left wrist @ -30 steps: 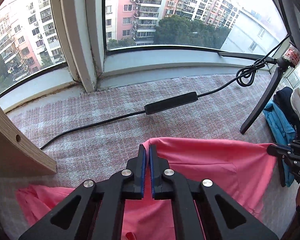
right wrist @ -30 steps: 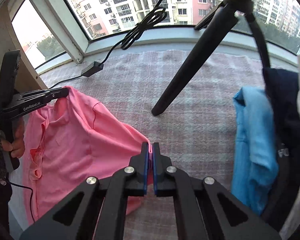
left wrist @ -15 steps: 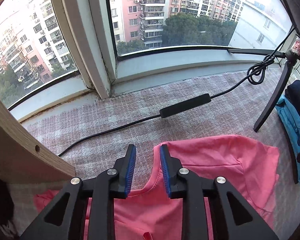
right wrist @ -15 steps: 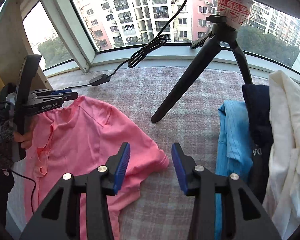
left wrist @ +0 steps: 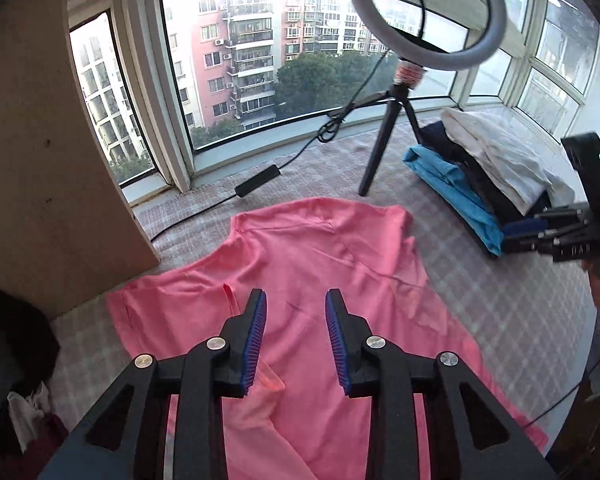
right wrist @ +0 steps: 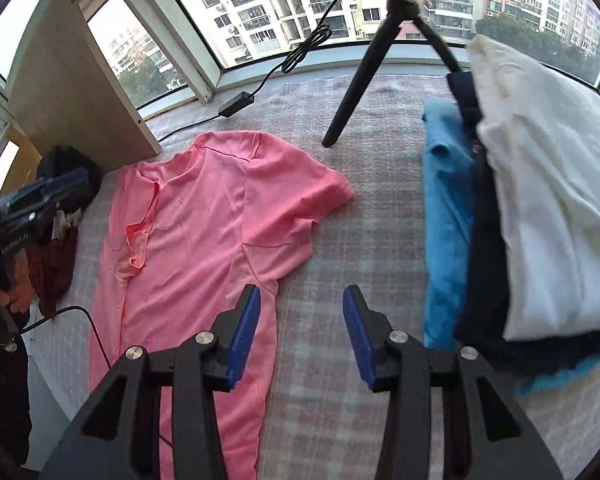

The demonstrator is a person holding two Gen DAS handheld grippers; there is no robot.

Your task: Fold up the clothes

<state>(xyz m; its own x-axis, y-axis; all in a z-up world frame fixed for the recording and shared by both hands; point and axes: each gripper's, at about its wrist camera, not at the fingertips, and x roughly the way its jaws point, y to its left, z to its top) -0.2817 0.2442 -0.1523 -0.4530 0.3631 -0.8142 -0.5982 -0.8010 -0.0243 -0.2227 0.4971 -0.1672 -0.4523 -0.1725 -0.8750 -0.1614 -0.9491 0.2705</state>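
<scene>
Spreading done: pink shirt (left wrist: 300, 264) lies flat; both hand-held grippers, left hand-held gripper (left wrist: 296, 336) and right hand-held gripper (right wrist: 300, 336), have just been opening, now spread, nothing between them; next you pinch a sleeve (right wrist: 316, 196) and fold inward.

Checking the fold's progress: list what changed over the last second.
Both grippers, left gripper and right gripper, have just opened, let go of the pink short-sleeved shirt and pulled back above it. Shirt now lies spread flat. Black tripod and folded clothes pile unchanged.
</scene>
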